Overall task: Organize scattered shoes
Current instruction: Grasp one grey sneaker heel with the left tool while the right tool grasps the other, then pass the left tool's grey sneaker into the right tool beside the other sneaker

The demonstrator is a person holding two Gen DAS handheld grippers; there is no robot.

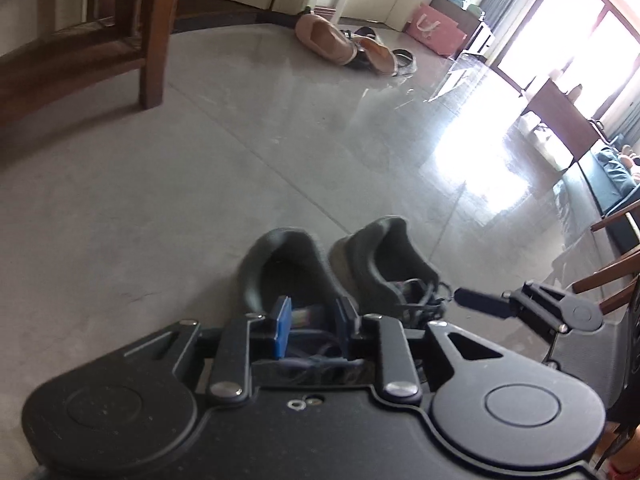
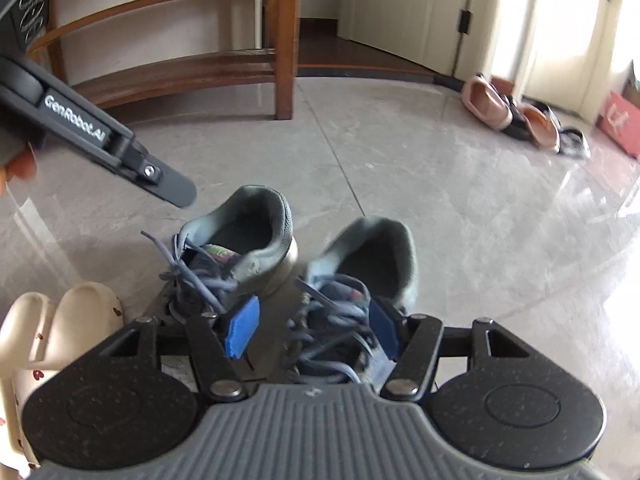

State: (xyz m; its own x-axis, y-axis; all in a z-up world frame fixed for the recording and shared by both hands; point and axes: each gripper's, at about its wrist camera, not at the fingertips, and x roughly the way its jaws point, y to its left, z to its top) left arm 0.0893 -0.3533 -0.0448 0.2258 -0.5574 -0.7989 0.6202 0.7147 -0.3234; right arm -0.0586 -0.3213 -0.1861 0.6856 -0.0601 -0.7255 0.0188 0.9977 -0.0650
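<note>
Two dark grey-green sneakers with blue laces stand side by side on the grey tile floor, heels pointing away. In the left wrist view my left gripper (image 1: 313,322) hangs just over the left sneaker (image 1: 288,268), blue pads a little apart, tongue showing in the gap, nothing pinched. Its finger (image 2: 176,188) shows above that sneaker (image 2: 248,240) in the right wrist view, clear of it. My right gripper (image 2: 313,328) is open, one pad on each side of the right sneaker's (image 2: 368,268) laces without pressing. Its finger (image 1: 480,302) reaches that sneaker (image 1: 384,264) from the right.
Cream slippers with red hearts (image 2: 60,320) sit left of the sneakers. A wooden shelf rack (image 2: 180,68) stands behind, its leg (image 1: 154,40) on the floor. Tan shoes and dark sandals (image 2: 520,120) lie scattered far right, by a pink bag (image 2: 618,124).
</note>
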